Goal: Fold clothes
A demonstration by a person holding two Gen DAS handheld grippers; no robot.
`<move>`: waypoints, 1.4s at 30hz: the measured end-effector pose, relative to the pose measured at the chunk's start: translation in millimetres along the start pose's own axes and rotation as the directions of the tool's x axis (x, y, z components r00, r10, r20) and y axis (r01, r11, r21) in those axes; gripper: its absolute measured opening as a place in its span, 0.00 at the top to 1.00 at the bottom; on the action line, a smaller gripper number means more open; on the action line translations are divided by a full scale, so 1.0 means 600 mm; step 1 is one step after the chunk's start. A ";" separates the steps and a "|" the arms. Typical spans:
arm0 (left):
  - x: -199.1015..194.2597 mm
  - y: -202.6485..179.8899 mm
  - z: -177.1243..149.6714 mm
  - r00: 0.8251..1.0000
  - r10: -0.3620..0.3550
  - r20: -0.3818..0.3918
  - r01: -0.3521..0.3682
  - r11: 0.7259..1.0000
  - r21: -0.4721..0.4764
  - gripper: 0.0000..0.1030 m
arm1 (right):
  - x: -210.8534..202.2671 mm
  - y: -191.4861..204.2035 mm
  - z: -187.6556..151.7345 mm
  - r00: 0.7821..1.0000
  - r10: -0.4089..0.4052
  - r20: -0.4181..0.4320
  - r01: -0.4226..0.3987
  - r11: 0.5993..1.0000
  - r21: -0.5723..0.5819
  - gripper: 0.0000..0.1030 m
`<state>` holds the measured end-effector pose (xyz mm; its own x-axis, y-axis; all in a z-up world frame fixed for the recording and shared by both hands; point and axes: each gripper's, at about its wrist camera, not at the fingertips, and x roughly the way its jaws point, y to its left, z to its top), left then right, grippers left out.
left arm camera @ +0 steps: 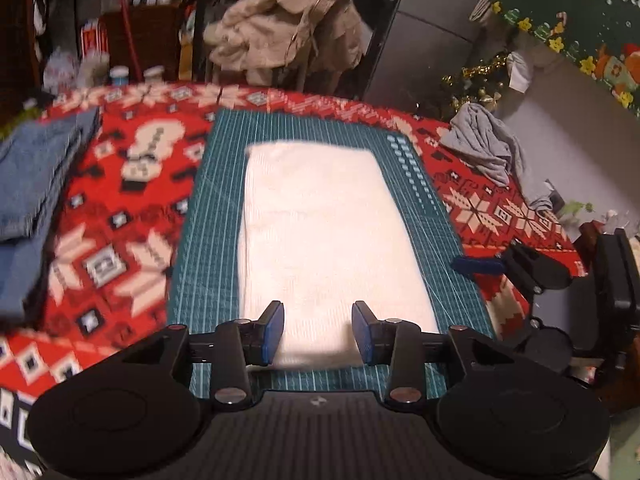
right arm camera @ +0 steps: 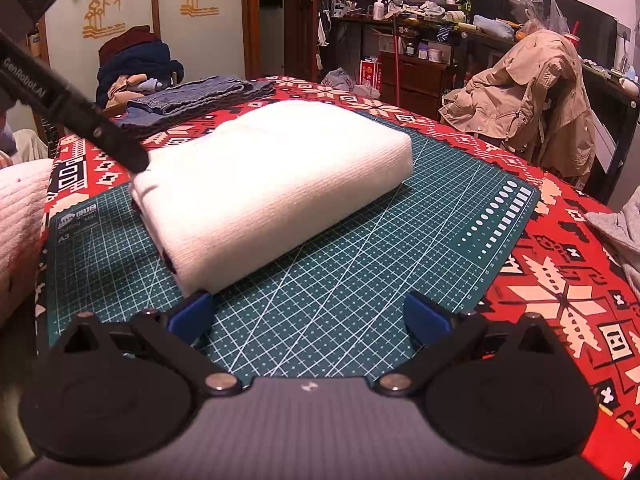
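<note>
A folded white garment point(left arm camera: 328, 232) point(right arm camera: 272, 176) lies as a thick rectangle on the green cutting mat point(left arm camera: 212, 240) point(right arm camera: 360, 280). My left gripper point(left arm camera: 319, 332) hovers at the garment's near short end. Its blue pads point(left arm camera: 272, 332) stand apart over the flat cloth without pinching it. In the right wrist view its black finger point(right arm camera: 128, 156) rests at the garment's top corner. My right gripper point(right arm camera: 308, 316) stands wide open low over the mat, with only mat between its pads. Its left pad point(right arm camera: 192, 312) sits just beside the garment's near corner.
Folded blue jeans point(left arm camera: 36, 176) point(right arm camera: 200, 92) lie on the red patterned tablecloth point(left arm camera: 120, 208) beyond the mat. A crumpled grey garment point(left arm camera: 484, 148) point(right arm camera: 620, 232) sits at the table's other side. A beige jacket point(left arm camera: 288, 28) point(right arm camera: 532, 92) hangs on a chair behind.
</note>
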<state>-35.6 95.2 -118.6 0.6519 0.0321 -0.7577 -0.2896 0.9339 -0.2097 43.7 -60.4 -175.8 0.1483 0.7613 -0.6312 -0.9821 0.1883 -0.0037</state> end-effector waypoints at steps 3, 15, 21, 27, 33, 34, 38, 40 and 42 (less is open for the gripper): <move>0.015 0.004 0.012 0.999 -0.036 0.007 0.036 0.999 -0.007 0.66 | 0.000 0.000 0.000 1.000 0.000 0.000 0.000 1.000 0.000 0.01; 0.064 -0.005 0.008 0.991 -0.122 -0.046 0.121 0.993 -0.012 0.97 | -0.001 0.000 0.000 1.000 0.000 0.000 0.000 1.000 0.000 0.01; 0.037 -0.015 -0.027 0.987 -0.138 -0.085 0.137 0.990 -0.019 0.97 | -0.001 0.000 0.000 1.000 0.000 0.000 0.000 1.000 -0.001 0.01; 0.022 -0.039 0.001 0.988 -0.151 -0.030 0.152 0.988 0.007 0.97 | -0.002 0.000 0.001 1.000 0.000 0.000 0.000 1.000 -0.001 0.01; 0.069 -0.037 0.043 0.991 -0.130 -0.026 0.129 0.991 -0.025 0.97 | -0.001 0.000 0.001 1.000 0.000 0.000 0.000 1.000 -0.001 0.01; 0.075 -0.035 0.043 0.989 -0.140 -0.038 0.139 0.990 -0.037 0.97 | -0.001 -0.001 0.001 1.000 0.000 0.000 0.000 1.000 -0.001 0.01; 0.074 -0.042 0.011 0.985 -0.156 -0.074 0.155 0.988 -0.021 0.97 | -0.002 0.000 0.000 1.000 0.000 0.000 0.000 1.000 -0.001 0.01; 0.065 -0.038 -0.002 0.984 -0.163 -0.076 0.162 0.986 -0.028 0.97 | -0.002 0.000 0.000 1.000 0.000 0.000 0.000 1.000 -0.001 0.01; 0.057 -0.031 -0.009 0.982 -0.175 -0.077 0.171 0.984 -0.050 0.97 | -0.001 -0.001 0.000 1.000 0.000 0.000 0.000 1.000 -0.001 0.01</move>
<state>-11.5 77.0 -143.8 0.6364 -0.1592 -0.7548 -0.2082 0.9067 -0.3667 44.0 -60.9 -175.0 0.1483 0.7613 -0.6312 -0.9822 0.1876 -0.0046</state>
